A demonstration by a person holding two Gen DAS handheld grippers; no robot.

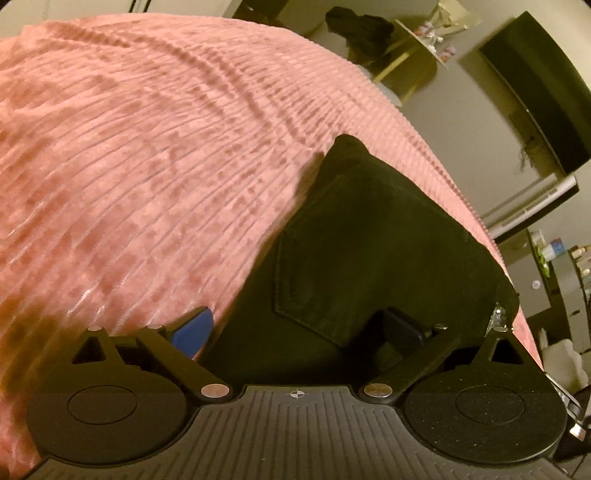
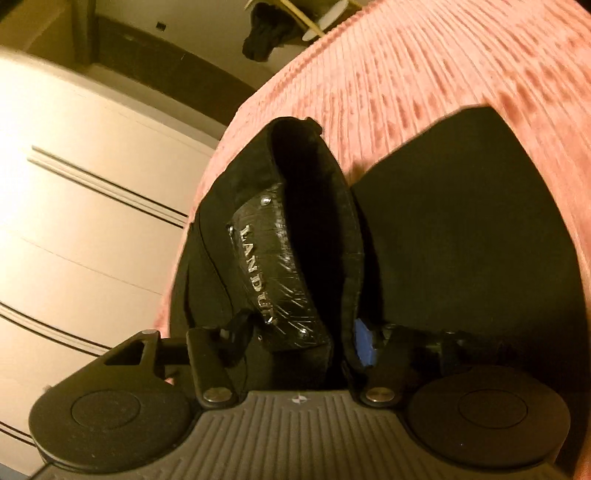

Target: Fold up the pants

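Lying on pink bedspread (image 1: 147, 166), black pants (image 1: 369, 240) waistband nearest, right fingers (image 2: 364, 341) clasping waistband, left fingers (image 1: 194, 328) spread.

- The black pants (image 1: 369, 251) hide the bedspread under them, and run out of sight behind the left gripper's body.
- The waistband label (image 2: 273, 273) reads "LAND U", with the remaining letters illegible.
- The pink bedspread (image 2: 443, 74) is motion-blurred.

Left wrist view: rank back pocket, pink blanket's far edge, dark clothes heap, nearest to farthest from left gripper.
1. Back pocket of the black pants, just ahead of the left gripper, centre.
2. Pink blanket's far edge, upper middle.
3. Dark clothes heap, beyond the blanket, at top.
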